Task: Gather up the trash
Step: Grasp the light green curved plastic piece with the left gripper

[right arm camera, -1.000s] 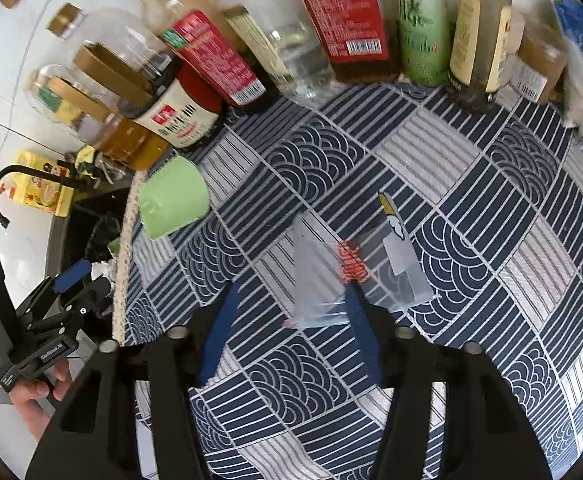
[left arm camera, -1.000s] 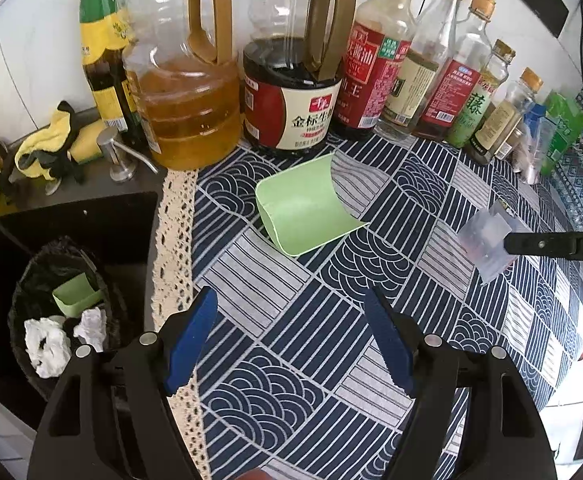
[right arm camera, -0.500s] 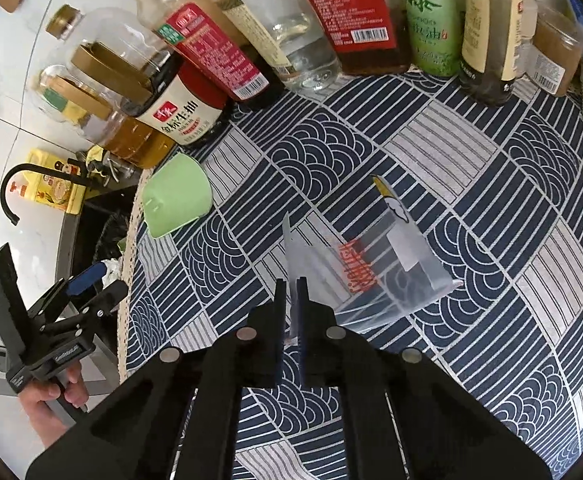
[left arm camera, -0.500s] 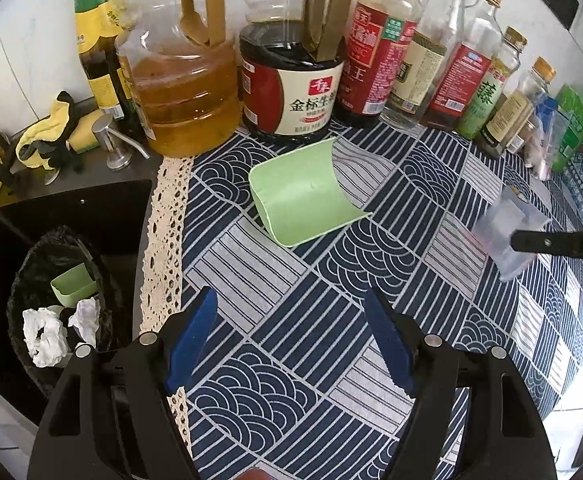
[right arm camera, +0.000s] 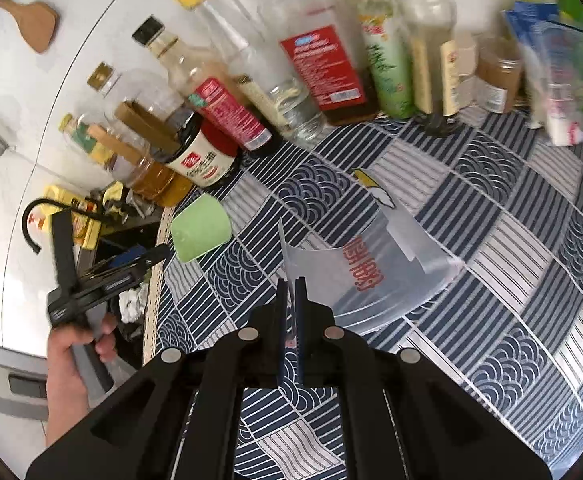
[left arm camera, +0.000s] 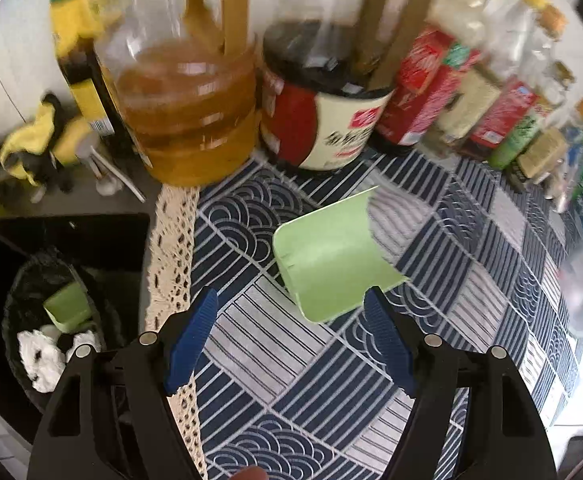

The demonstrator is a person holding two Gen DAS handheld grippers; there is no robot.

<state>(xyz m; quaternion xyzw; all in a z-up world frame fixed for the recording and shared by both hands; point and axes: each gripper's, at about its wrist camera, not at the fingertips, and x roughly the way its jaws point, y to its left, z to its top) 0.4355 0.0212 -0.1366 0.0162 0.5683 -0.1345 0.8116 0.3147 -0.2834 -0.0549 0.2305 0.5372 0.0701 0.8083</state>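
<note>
Grippers at the pick-up stage — your right gripper point(right arm camera: 290, 296) has just closed, and its jaws now pinch one edge of the clear wrapper point(right arm camera: 375, 276), where a second ago they stood apart with that edge between them. The wrapper has come up off the cloth point(right arm camera: 531, 240) since then: its free end with the red print hangs clear, so you can judge the grip sound enough to carry.

Your left gripper point(left arm camera: 291, 336) stands wide open with nothing between its fingers point(left arm camera: 189, 338). It has moved in on the green cup piece point(left arm camera: 331, 256), which lies on the cloth in front of the two jugs point(left arm camera: 187, 108) and now sits just ahead of the open jaws, not yet touched.

The bin point(left arm camera: 19, 300), lined in black, stands in the sink point(left arm camera: 91, 236) at the left and already holds a green scrap point(left arm camera: 67, 308) and white tissues point(left arm camera: 39, 356).

Two pieces are left to collect — one is in hand, the other is lined up. By these views, the next step is to close on the green piece and carry both across to the bin.
</note>
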